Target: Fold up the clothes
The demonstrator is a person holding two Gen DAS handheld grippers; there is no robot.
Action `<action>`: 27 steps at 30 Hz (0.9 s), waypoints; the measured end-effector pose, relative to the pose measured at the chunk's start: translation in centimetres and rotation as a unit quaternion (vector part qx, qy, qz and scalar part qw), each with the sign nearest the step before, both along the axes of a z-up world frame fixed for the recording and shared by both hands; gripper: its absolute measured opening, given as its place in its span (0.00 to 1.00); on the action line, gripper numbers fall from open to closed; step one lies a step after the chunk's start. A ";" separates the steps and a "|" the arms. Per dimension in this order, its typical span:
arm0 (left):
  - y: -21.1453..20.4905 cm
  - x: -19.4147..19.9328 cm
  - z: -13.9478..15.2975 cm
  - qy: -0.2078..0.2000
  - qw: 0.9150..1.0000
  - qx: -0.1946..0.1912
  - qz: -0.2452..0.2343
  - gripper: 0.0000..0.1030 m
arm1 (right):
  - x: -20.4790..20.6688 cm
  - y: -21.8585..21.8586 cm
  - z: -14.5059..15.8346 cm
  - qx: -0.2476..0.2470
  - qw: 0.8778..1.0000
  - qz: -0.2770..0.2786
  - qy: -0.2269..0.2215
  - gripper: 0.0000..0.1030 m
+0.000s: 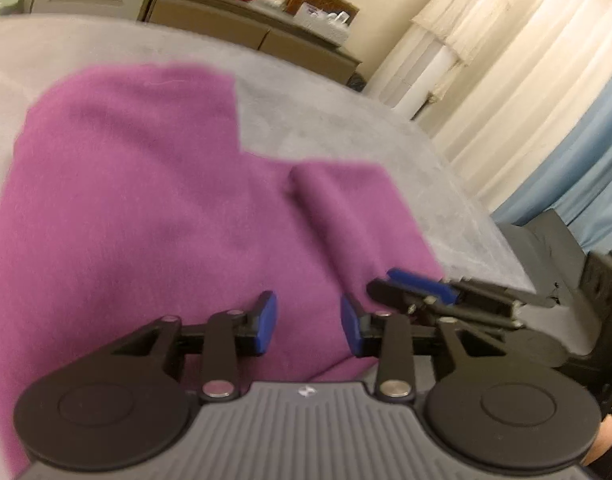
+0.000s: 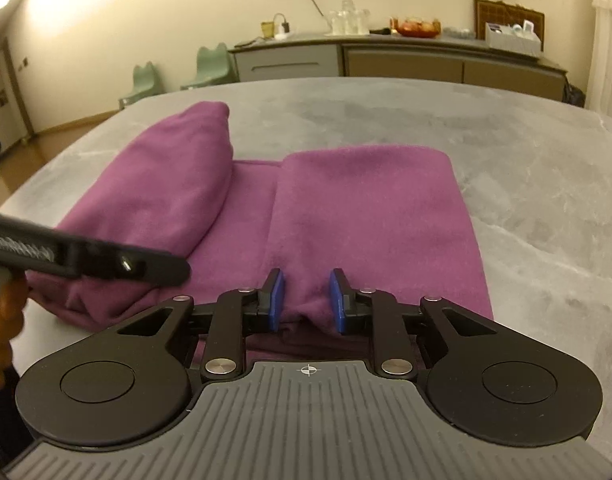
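Note:
A purple fleece garment (image 2: pixel 345 208) lies partly folded on the grey table (image 2: pixel 525 168), with a folded panel on the right and a rolled sleeve part (image 2: pixel 178 168) on the left. My right gripper (image 2: pixel 307 300) is open, its blue pads on either side of the garment's near edge fold, not pinching it. My left gripper (image 1: pixel 309 322) is open just above the same garment (image 1: pixel 146 200). The right gripper's fingers (image 1: pixel 421 286) show at the right of the left wrist view. The left gripper (image 2: pixel 86 258) crosses the left of the right wrist view.
A long sideboard (image 2: pixel 405 60) with glasses and a fruit bowl stands behind the table. Two green chairs (image 2: pixel 210 64) are at the back left. Curtains (image 1: pixel 525 80) hang on the right. The table's right edge (image 1: pixel 505 240) is close to the grippers.

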State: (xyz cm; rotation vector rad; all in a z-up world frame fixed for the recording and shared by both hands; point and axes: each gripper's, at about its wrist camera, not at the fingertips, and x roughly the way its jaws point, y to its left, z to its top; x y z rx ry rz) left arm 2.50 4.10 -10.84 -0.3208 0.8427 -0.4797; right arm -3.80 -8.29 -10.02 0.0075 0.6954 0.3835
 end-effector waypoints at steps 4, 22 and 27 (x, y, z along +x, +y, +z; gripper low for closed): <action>2.8 2.1 4.3 -0.060 0.997 0.035 0.027 0.60 | -1.3 1.6 2.5 0.051 0.998 0.024 -0.029 0.60; 3.2 13.6 0.8 0.017 0.979 0.200 -0.021 0.54 | -3.9 5.7 -1.0 0.071 0.993 0.085 0.038 0.29; 2.7 14.1 1.0 0.030 0.980 0.195 -0.014 0.54 | -4.9 10.4 -0.6 -0.066 0.990 0.104 -0.071 0.39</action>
